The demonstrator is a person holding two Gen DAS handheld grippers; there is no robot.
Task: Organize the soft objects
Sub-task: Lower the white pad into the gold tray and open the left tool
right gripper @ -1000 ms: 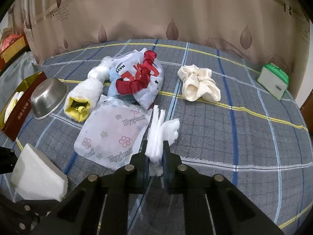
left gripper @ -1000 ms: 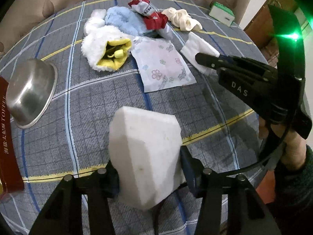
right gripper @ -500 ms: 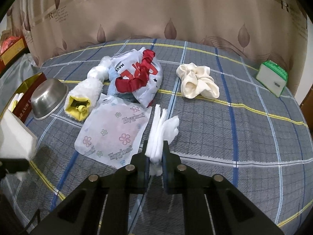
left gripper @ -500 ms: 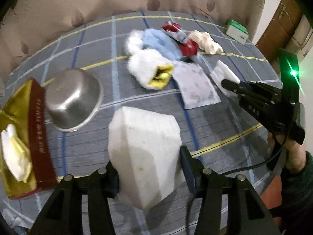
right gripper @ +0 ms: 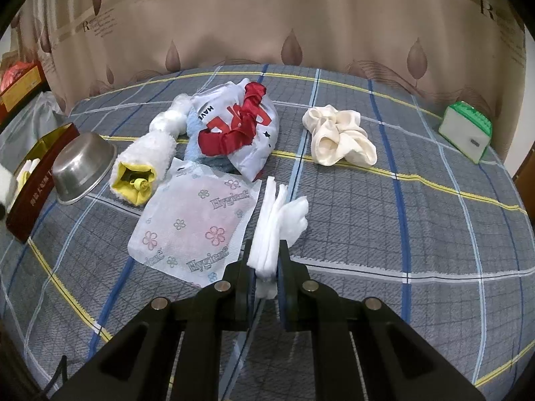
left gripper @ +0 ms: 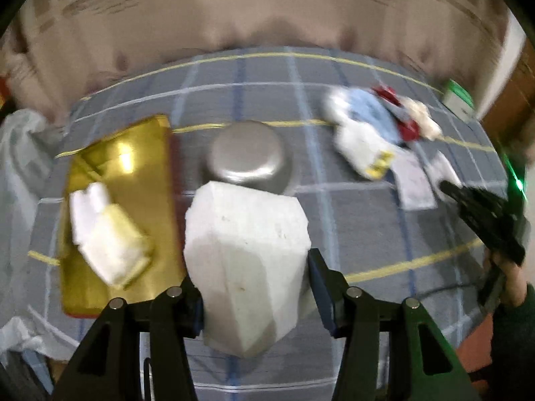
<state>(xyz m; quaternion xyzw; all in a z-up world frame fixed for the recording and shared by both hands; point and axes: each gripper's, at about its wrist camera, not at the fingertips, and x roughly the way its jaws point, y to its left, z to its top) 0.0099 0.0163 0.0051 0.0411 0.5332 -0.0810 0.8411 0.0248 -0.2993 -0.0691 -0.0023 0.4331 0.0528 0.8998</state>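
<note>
**A:** What have I got in the left tool point(left gripper: 254, 287)?

**B:** A white sponge block point(left gripper: 247, 260), clamped between both fingers. Its long axis runs up and away from the tool, and its flat end points toward the upturned steel bowl point(left gripper: 249, 157). It is held above the plaid surface point(left gripper: 351, 214).

**A:** And my right tool point(right gripper: 264, 274)?

**B:** Pinched shut on a stack of white cotton pads point(right gripper: 272, 227). The stack stands on edge, its long side pointing straight ahead from the fingers, with one pad splayed off to the right. It sits just beside the flowered Hygiene packet point(right gripper: 197, 224), which lies flat on the surface.

**A:** Containers?

**B:** A gold-lined box point(left gripper: 133, 167) with dark red outer walls lies just left of the bowl. Inside it I see a white and pale yellow soft bundle point(left gripper: 107, 237) (the left view is blurred, so I cannot say what it is). The bowl is bottom-up in the left view and looks tilted in the right one.

**A:** Farther out?

**B:** A fluffy white sleeve with a yellow lining point(right gripper: 142, 163), a white bag with red ribbon point(right gripper: 240, 130), a cream scrunchie point(right gripper: 337, 140), and, well apart at the far right, a green and white box point(right gripper: 466, 130).
</note>
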